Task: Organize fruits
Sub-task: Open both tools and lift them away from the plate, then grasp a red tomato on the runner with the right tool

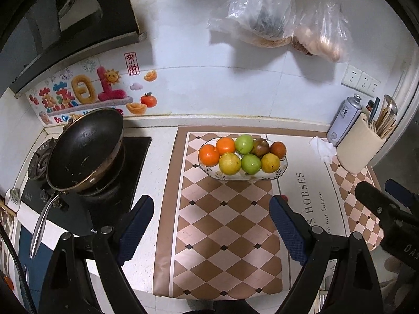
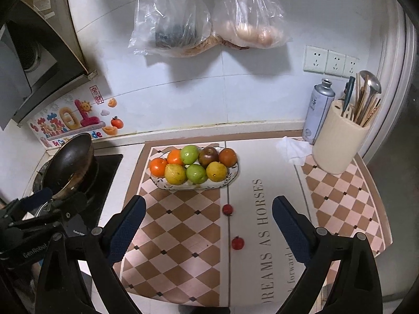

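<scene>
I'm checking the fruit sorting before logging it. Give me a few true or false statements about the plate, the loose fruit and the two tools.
1. The plate holds eight fruits. True.
2. Both green fruits lie off the plate. False: both are on the plate, among the oranges and yellow fruits.
3. Two small red fruits lie on the mat, in front of the plate. True.
4. The right tool grips an orange. False: it is open and empty.
5. The left tool is open with nothing between its jaws. True.
</scene>
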The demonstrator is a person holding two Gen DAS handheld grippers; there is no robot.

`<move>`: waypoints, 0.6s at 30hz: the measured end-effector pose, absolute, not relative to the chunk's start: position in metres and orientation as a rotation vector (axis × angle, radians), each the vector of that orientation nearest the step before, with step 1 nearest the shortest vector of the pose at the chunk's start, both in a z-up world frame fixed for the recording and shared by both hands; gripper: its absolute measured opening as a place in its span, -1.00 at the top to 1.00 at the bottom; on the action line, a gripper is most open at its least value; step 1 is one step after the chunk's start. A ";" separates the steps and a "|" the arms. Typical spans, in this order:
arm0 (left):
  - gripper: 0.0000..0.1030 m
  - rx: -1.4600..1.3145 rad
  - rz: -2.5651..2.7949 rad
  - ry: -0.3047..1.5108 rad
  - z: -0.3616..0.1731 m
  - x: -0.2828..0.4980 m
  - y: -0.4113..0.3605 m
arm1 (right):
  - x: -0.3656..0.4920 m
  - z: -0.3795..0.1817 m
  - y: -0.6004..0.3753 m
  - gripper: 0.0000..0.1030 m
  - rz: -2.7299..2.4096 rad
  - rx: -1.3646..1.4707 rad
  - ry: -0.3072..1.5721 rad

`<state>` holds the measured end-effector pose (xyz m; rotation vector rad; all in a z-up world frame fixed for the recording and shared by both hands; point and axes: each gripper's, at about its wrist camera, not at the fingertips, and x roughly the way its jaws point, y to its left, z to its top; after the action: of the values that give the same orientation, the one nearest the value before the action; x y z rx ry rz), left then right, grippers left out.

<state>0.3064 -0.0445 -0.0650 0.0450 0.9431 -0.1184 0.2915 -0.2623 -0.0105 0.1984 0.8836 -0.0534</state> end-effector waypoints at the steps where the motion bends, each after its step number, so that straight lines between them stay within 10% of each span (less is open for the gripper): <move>1: -0.75 0.049 -0.119 0.951 -0.068 0.308 -0.045 | 0.293 -0.013 -0.264 -0.93 -0.048 0.210 0.884; 12: -1.00 0.321 -0.036 1.075 -0.157 0.345 -0.082 | 0.334 -0.149 -0.317 -0.92 -0.122 0.332 1.105; 18: -1.00 0.377 -0.046 1.160 -0.205 0.371 -0.104 | 0.340 -0.241 -0.325 -0.40 -0.109 0.405 1.233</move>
<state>0.3708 -0.1044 -0.2054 0.3767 1.1602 -0.0461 0.3401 -0.3246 -0.2406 0.4053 1.2327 -0.1090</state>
